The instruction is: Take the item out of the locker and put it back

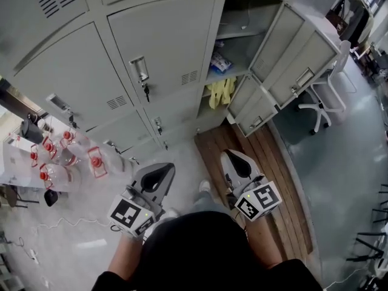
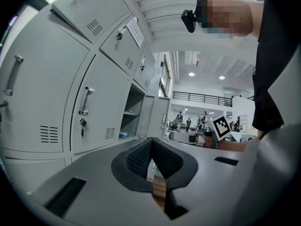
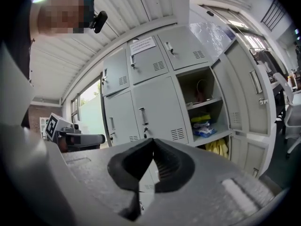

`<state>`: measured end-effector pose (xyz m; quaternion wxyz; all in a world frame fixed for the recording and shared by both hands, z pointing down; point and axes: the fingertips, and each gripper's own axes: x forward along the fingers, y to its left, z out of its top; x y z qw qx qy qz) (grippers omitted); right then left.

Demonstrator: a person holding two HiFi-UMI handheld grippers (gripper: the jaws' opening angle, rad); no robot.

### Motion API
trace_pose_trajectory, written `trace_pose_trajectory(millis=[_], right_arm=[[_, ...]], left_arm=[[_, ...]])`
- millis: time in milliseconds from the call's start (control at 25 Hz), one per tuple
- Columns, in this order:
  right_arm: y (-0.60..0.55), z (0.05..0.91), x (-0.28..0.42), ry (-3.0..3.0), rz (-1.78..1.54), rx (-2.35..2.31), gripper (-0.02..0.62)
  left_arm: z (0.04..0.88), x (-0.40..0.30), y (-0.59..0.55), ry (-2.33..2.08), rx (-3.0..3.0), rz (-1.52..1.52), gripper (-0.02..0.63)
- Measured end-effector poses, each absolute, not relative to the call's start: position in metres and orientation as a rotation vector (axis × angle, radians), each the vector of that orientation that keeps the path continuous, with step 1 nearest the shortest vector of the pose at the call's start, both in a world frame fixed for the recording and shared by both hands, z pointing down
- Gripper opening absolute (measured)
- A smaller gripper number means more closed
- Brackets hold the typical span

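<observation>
Jaws on both claws are pressed fully together with nothing pinched between them, so we're empty-handed on the left gripper (image 1: pixel 156 177) and the right gripper (image 1: pixel 238 163) alike. We've got both held out roughly level in front of us, side by side and apart, tips pointing at the bank of grey lockers. Under the right gripper is a wooden platform (image 1: pixel 267 180) that runs up to the locker base. Ahead of that claw and a bit to its right sits the open locker (image 1: pixel 242 47). A blue-and-white packet (image 1: pixel 219 62) lies on its middle shelf, and yellow gloves (image 1: pixel 219 93) hang in the space just below that shelf, both well away from either claw. Its swung-out door (image 1: pixel 303 59) stands further right, with a white chair (image 1: pixel 327 96) just past it. Straight ahead of the left gripper are closed locker doors (image 1: pixel 160 47), one with a key dangling from its lock. Off to that claw's left we can see some glass flasks (image 1: pixel 63 156) with red fittings on a table.
</observation>
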<state>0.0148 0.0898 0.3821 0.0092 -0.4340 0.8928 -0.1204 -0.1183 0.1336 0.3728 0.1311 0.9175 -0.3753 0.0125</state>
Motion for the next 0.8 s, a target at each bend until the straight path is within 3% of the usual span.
trace_pose_trajectory(millis=[800], right_arm=[[-0.055, 0.415, 0.102, 2.838, -0.441, -1.244, -0.002]], left_arm=[[0.396, -0.037, 0.022, -1.274, 2.593, 0.163, 0.011]])
